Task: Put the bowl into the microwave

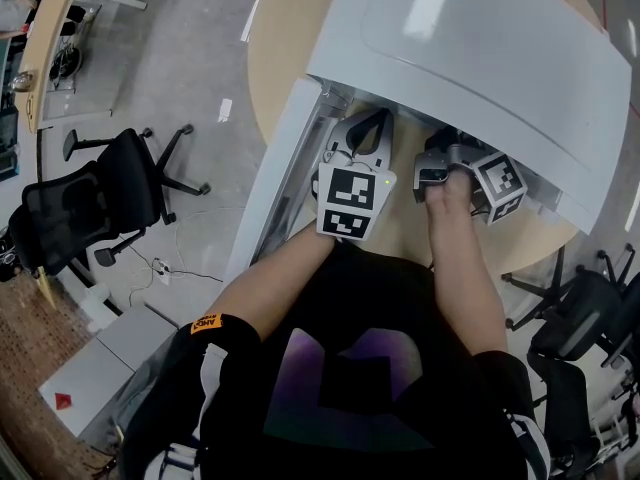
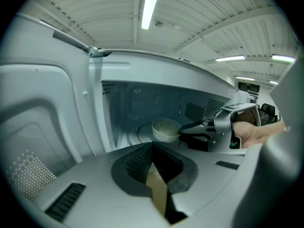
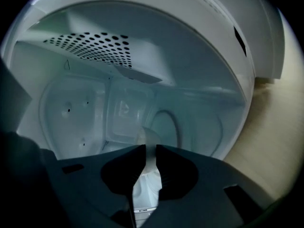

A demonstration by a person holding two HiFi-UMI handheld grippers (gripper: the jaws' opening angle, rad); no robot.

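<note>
- At the far left of the white microwave oven (image 1: 480, 58), its wide white door (image 2: 38, 127) stands swung fully open, so we see a free way into the cavity.
- The left hand-held gripper (image 2: 152, 148) waits just outside the microwave's opening. Its jaws are pressed together at the tips and nothing sits between them.
- Inside the microwave, right of the cavity's middle, is the small pale round bowl (image 2: 165, 128). It sits over the round glass turntable (image 2: 135, 136). We cannot tell whether it rests there or hangs just above.
- We judge the bowl light and stiff, with a smooth, probably slippery wall. If it is ceramic, a knock against the microwave's floor could chip it.
- A pinch across the rim, one jaw inside and one outside, looks to us the sensible hold.
- The bowl's inside looks pale and slightly speckled. We cannot tell whether it holds anything, so we would keep it level.
- The right hand-held gripper (image 3: 151, 148) reaches into the microwave from the right, its jaws closed down to a narrow slit on the bowl's near rim.
- The microwave stands on a round light-wood tabletop (image 1: 280, 58). Apart from the bowl, we see nothing inside the cavity.
</note>
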